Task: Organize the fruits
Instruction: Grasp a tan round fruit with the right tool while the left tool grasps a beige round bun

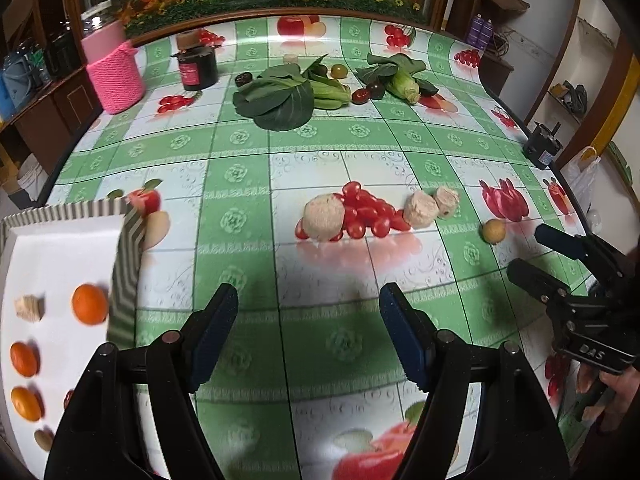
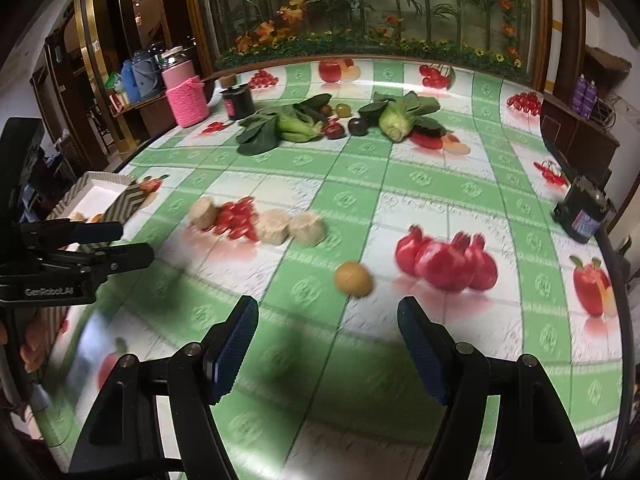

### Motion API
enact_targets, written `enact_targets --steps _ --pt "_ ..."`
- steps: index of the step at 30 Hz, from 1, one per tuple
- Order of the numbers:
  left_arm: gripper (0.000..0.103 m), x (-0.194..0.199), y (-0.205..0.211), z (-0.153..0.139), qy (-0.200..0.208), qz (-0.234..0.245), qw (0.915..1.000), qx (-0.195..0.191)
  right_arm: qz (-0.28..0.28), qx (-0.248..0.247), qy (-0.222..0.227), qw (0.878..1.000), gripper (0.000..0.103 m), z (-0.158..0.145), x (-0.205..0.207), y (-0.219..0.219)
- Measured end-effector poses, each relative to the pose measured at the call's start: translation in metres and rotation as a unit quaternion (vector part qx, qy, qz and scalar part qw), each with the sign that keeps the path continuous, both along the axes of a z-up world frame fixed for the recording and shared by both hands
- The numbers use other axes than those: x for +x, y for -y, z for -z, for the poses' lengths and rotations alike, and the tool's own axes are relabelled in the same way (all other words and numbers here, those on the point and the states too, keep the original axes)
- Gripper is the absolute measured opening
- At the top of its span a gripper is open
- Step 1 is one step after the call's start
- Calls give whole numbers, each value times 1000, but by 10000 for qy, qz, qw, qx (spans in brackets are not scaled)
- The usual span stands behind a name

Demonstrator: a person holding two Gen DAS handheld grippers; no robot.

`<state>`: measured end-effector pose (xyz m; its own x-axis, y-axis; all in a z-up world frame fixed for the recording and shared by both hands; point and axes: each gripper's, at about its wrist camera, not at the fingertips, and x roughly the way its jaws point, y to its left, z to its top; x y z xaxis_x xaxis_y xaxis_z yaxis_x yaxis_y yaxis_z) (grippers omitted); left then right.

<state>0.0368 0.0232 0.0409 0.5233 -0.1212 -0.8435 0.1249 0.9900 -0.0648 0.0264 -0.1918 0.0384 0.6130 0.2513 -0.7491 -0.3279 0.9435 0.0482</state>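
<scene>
A small yellow-brown fruit [image 2: 353, 279] lies on the tablecloth just ahead of my open, empty right gripper [image 2: 328, 332]; it also shows in the left wrist view [image 1: 493, 231]. My left gripper [image 1: 308, 312] is open and empty over the cloth, right of a white tray [image 1: 60, 248] with striped walls holding an orange [image 1: 90, 304], two more oranges [image 1: 25, 358] and a beige chunk [image 1: 29, 307]. Three beige lumps [image 1: 324, 216] lie mid-table. Dark fruits [image 1: 360, 95] and a green one [image 1: 339, 71] sit among leafy greens [image 1: 280, 98] at the back.
A pink knitted holder [image 1: 116, 78] with a flask and a dark jar [image 1: 198, 68] stand at the back left. A black box [image 2: 582, 210] sits at the right table edge. The other gripper [image 1: 536, 252] is at the right in the left wrist view.
</scene>
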Motion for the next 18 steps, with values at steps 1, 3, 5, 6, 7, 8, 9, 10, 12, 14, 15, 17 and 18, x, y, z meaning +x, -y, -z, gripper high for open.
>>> enact_targets --steps 1,3,5,6,7,8,9,10,12,14,15,17,18 --pt "73 4 1 1 -33 27 10000 -9 2 -20 -34 10000 72 2 4 0" --pt "73 9 2 2 -38 50 10000 21 -12 -51 -73 10000 66 7 11 0" --pt "73 15 6 3 -23 115 9999 53 -20 -140 -66 9999 59 12 16 -2" --pt "73 17 7 4 -24 132 9999 65 -20 -153 -89 9998 57 14 18 -2" --pt "73 20 7 5 -35 141 9999 81 -20 -155 -107 9998 56 15 20 -2" --pt "73 23 8 6 -59 155 9998 97 -15 -151 -113 9998 54 16 22 -2" --pt "73 26 9 8 -81 172 9998 110 -20 -147 -118 9998 53 17 24 -2" --pt "73 29 10 10 -101 190 9997 123 -38 -158 -126 9998 51 17 25 -2" --pt "73 34 11 14 -139 215 9996 129 -84 -200 -160 9996 36 19 29 -3" --pt "73 39 13 18 -165 249 9995 115 -111 -218 -205 9995 27 22 32 -5" --pt "73 41 13 19 -182 248 9995 122 -94 -207 -167 9996 27 22 33 -5" --pt "73 46 14 22 -202 239 9994 128 -57 -164 -112 9998 27 23 34 -4" --pt "73 48 15 23 -210 232 9994 134 -63 -123 -105 9998 27 23 34 -3"
